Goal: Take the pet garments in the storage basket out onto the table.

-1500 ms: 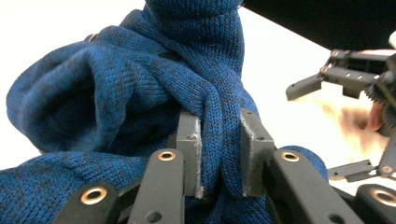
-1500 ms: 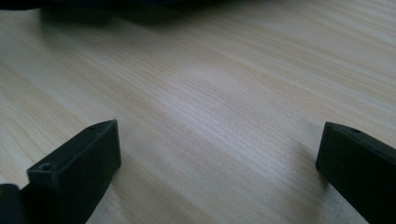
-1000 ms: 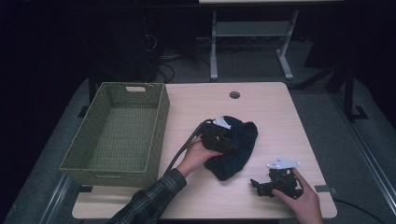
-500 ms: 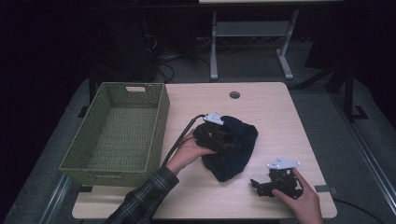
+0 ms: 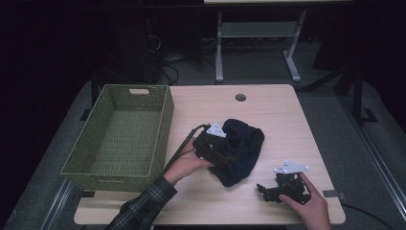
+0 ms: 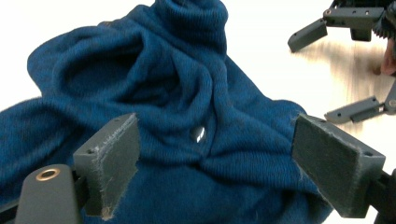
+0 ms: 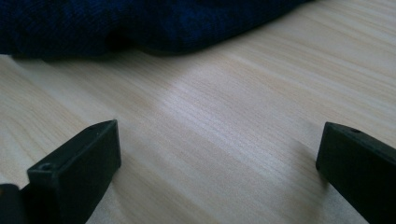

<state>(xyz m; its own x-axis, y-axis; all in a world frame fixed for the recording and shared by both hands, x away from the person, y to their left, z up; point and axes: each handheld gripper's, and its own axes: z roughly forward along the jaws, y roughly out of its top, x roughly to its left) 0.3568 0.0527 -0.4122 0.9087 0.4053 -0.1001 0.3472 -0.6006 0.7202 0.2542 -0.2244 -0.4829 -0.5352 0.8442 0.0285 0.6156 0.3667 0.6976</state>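
Jaws of both tools stand apart, clamped on nothing. From the high view, the left gripper point(image 5: 229, 154) sits on the near left side of a crumpled dark blue sweater point(image 5: 242, 148), which lies bunched a little toward the near edge from the middle of the worktop point(image 5: 268, 110). A hand in a plaid sleeve holds that tool from behind. The right gripper point(image 5: 266, 190) rests close to the near right corner of the worktop, a hand over it, its jaws pointing toward the sweater and apart from it. A woven green basket point(image 5: 122, 136) stands along the left edge, and a round cable hole point(image 5: 240, 97) lies near the far edge.

Looking along the left gripper point(image 6: 215, 154), its two padded jaws are spread wide with the knitted sweater point(image 6: 177, 102) bunched between and beyond them; a small shiny button point(image 6: 198, 134) sits in the folds. The other tool's jaws point(image 6: 336, 70) show open at the upper right.

Along the right gripper point(image 7: 217, 158), the jaws are wide apart over bare pale wood point(image 7: 224, 116), the sweater's hem point(image 7: 140, 23) lying beyond them. No writing or label can be read anywhere.
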